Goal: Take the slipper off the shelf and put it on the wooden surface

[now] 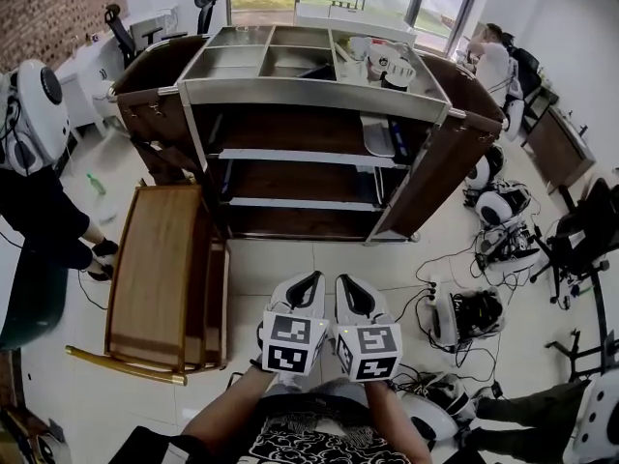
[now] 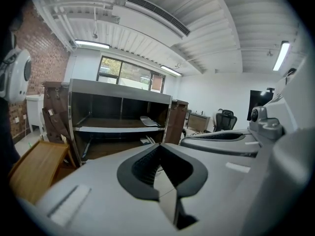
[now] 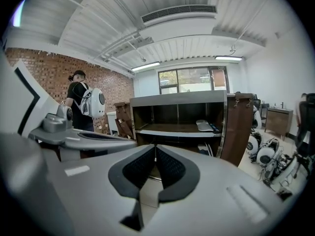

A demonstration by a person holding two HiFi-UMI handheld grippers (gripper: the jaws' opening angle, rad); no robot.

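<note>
A pale grey slipper (image 1: 377, 135) lies at the right end of the upper shelf of a metal shelf unit (image 1: 309, 93) with brown side doors; it also shows in the left gripper view (image 2: 147, 121) and the right gripper view (image 3: 204, 125). The low wooden surface (image 1: 160, 269) stands on the floor left of the unit, at the lower left of the left gripper view (image 2: 37, 168). My left gripper (image 1: 311, 278) and right gripper (image 1: 343, 282) hang side by side well short of the shelves. Both point toward them, shut, with nothing between the pads (image 2: 158, 146) (image 3: 155, 146).
A person with a white backpack (image 1: 34, 114) stands at the left near the wooden surface, and shows in the right gripper view (image 3: 81, 104). White devices and cables (image 1: 464, 317) litter the floor at the right. Another person (image 1: 493, 61) sits at a desk far right. White items (image 1: 387, 64) fill the unit's top tray.
</note>
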